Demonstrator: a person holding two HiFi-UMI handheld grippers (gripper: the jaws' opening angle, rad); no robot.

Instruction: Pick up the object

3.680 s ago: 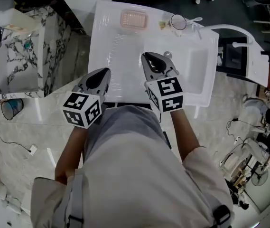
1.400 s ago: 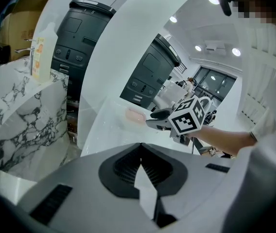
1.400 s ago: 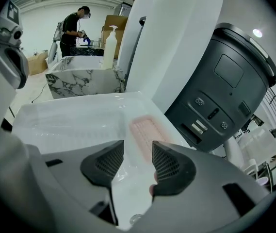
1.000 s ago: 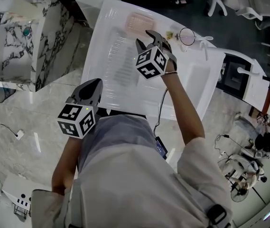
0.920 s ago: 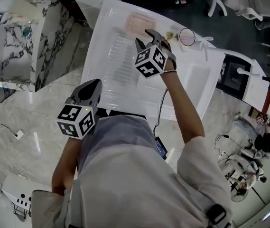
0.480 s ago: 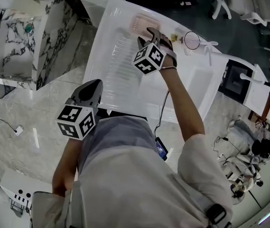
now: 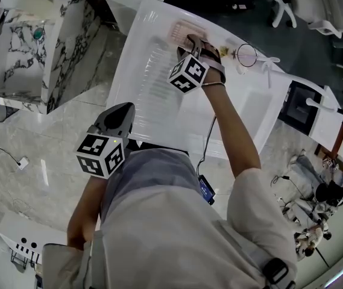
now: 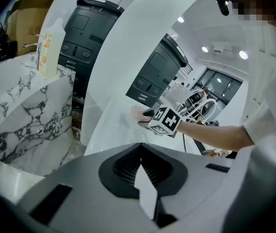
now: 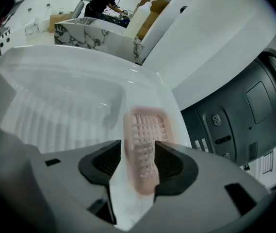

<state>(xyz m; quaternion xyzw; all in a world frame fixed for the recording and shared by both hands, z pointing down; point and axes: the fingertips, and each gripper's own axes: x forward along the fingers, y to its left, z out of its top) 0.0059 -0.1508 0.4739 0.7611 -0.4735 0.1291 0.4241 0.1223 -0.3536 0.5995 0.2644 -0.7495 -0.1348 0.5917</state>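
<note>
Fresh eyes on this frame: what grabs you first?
The pink grid tray at the far edge of the white counter, sitting between the jaws of the right gripper, which have just been opening and do not clamp it. Next, the left gripper, shut and empty, held low near the person's body.

A long white sink unit (image 7: 159, 110) runs diagonally across the upper middle of the head view, with a ribbed draining board (image 7: 154, 77) on its left part and a shallow basin (image 7: 252, 104) to the right. Near its upper edge stands a round clear-rimmed thing (image 7: 246, 55). At upper left is a marble-patterned block (image 7: 20, 47); in the left gripper view a bottle (image 8: 49, 47) stands on it. A cable (image 7: 5, 152) trails over the pale stone floor (image 7: 44, 161) at left. Dark grey machines (image 9: 239, 115) fill the right of the right gripper view.
</note>
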